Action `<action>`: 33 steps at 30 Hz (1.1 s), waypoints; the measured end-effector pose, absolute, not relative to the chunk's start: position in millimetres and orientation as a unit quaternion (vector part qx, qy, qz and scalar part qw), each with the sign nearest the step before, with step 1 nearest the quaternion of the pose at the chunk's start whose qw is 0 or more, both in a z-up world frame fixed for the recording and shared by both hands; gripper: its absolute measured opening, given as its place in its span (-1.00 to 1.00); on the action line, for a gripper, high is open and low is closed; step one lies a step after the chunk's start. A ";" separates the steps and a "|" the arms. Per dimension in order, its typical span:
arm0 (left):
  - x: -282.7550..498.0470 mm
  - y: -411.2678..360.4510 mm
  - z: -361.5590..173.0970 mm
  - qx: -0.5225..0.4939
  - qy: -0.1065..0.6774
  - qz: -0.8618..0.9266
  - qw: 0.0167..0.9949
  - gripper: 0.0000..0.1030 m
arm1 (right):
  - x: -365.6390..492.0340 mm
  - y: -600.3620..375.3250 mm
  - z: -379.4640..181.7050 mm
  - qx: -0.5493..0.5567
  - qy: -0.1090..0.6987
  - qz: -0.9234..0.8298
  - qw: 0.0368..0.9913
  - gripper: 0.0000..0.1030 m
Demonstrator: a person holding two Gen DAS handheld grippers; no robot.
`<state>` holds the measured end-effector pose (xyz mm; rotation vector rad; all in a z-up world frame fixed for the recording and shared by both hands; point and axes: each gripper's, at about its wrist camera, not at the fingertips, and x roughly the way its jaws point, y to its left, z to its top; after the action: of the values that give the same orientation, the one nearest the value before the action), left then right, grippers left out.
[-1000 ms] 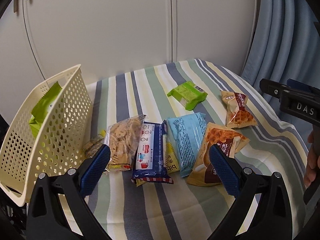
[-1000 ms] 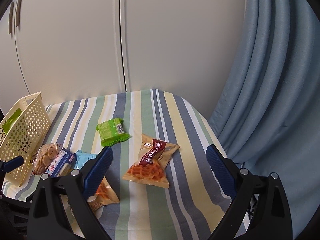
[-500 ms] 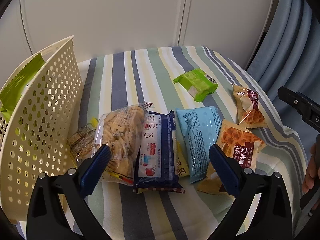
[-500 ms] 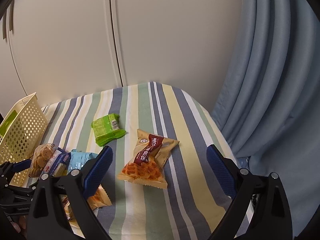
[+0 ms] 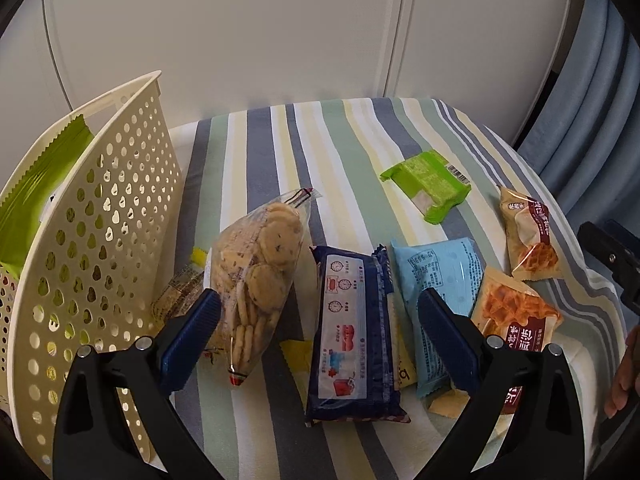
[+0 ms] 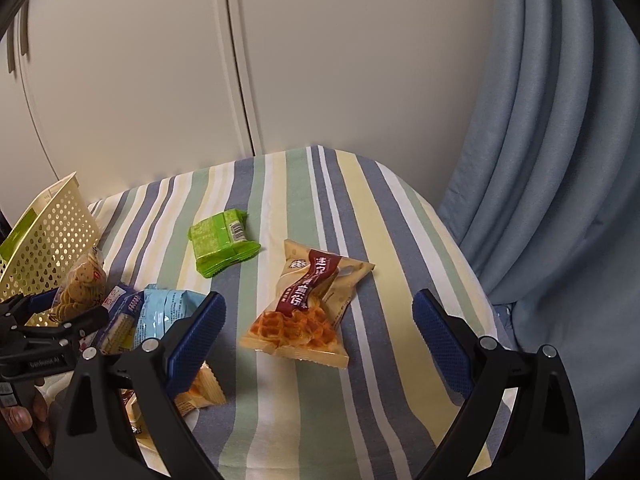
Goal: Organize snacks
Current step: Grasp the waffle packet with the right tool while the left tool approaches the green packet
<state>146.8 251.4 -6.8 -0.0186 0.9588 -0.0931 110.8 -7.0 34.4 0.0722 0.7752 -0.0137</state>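
Note:
Snack packs lie on a striped cloth. My left gripper [image 5: 320,332] is open, low over a dark blue pack [image 5: 352,332], with a clear bag of round biscuits [image 5: 260,272] by its left finger and a light blue pack [image 5: 436,280] by its right. Two waffle packs [image 5: 528,236] [image 5: 516,320] and a green pack [image 5: 428,184] lie further right. A cream perforated basket [image 5: 92,240] at the left holds a green bag [image 5: 36,188]. My right gripper [image 6: 318,328] is open above a waffle pack [image 6: 308,304], near the green pack [image 6: 220,240].
White cupboard doors [image 5: 280,32] stand behind the table. A blue curtain [image 6: 560,160] hangs at the right, close to the table's edge. A small wrapped bar [image 5: 176,296] lies between basket and biscuit bag. A person's hand [image 5: 624,368] shows at the right.
My left gripper has moved forward and down toward the packs by the basket, which now look larger. My right gripper has eased closer to the waffle pack. Both stay open.

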 end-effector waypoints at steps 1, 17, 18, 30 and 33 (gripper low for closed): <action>148.8 253.7 -6.0 -0.017 0.461 -0.046 0.886 0.94 | 111.2 -11.3 34.3 0.041 0.378 -0.010 0.925 0.82; 167.7 233.2 0.4 -0.036 0.459 -0.062 0.885 0.94 | 168.4 -44.5 3.4 0.100 0.471 0.028 0.876 0.82; 167.3 233.7 1.7 -0.041 0.460 -0.065 0.885 0.94 | 172.8 -43.2 -0.2 0.102 0.478 0.031 0.872 0.82; 198.1 192.4 4.0 -0.016 0.467 -0.090 0.880 0.94 | 196.9 0.3 -20.7 0.060 0.516 0.096 0.849 0.34; 210.5 181.5 3.0 -0.014 0.471 -0.096 0.877 0.95 | 198.0 -2.4 -25.5 0.071 0.519 0.101 0.846 0.13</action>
<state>210.5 181.5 3.0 -0.0288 0.9818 -0.1996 198.0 -2.4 -25.5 0.1500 1.0955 0.2133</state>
